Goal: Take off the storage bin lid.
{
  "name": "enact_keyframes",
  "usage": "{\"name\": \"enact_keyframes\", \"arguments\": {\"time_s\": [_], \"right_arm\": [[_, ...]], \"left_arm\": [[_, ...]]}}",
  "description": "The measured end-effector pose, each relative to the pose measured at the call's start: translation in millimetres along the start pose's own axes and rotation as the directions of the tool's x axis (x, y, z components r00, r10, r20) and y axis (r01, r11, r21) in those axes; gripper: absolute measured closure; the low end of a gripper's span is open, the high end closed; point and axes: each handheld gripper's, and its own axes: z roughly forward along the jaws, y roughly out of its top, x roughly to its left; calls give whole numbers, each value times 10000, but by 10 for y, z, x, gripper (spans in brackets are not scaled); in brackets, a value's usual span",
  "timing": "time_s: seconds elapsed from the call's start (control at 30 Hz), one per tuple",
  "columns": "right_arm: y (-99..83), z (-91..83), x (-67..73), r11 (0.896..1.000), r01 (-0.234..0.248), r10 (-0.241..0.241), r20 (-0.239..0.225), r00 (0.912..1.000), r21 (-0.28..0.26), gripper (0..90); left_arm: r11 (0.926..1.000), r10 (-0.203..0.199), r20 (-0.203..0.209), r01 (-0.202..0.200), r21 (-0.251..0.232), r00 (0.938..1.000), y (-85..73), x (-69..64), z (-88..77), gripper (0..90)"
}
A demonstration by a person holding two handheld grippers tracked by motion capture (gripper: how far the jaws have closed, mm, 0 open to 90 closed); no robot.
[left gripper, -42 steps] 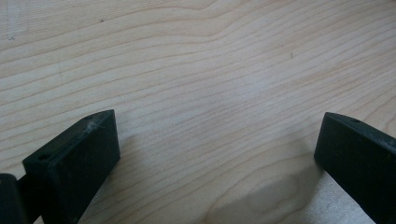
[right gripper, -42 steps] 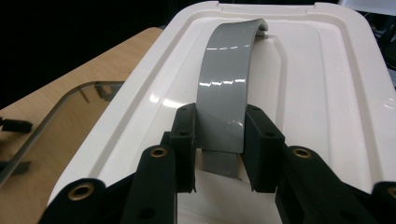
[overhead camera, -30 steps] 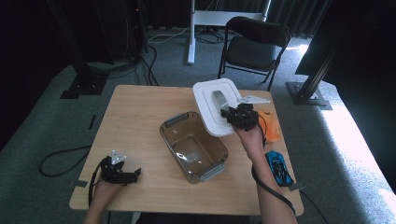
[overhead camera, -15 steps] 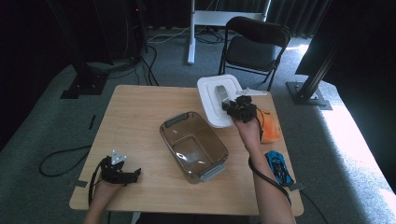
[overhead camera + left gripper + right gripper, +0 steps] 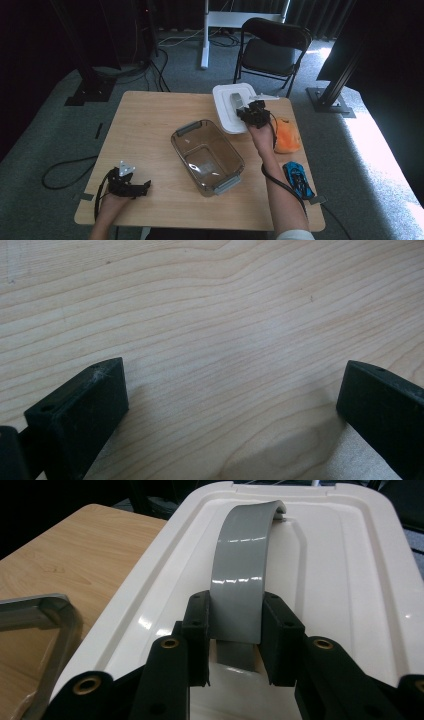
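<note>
On the wooden table (image 5: pixel 150 120), the white lid (image 5: pixel 227 111) lay beyond the clear container (image 5: pixel 207 156), freeing its mouth. The right gripper (image 5: pixel 235 630) clamped the lid's grey handle (image 5: pixel 240 580), a sound carrying grip. The left gripper (image 5: pixel 131 184) rested spread and empty near the table's front edge.

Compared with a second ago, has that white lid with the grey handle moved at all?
Yes. The white lid, gripped by its grey handle in the right gripper, has shifted away from the glass dish toward the table's far edge, nearer the folding chair.
</note>
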Motion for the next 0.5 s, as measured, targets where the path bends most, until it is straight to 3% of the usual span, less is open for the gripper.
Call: {"name": "enact_keyframes", "arguments": {"time_s": [0.07,0.3,0.5], "right_arm": [[-30,55,-4,9999,39,-41,137,9999,98,680],[-189,277,-80,9967,-471,467,68,9989,665,680],[-318,387,-65,9936,-531,527,69,9986,992,680]], "left_arm": [[10000,0,2,0,1,10000,0,0,0,5],[10000,-1,5,1,-1,10000,0,0,0,5],[10000,1,3,-1,1,10000,0,0,0,5]]}}
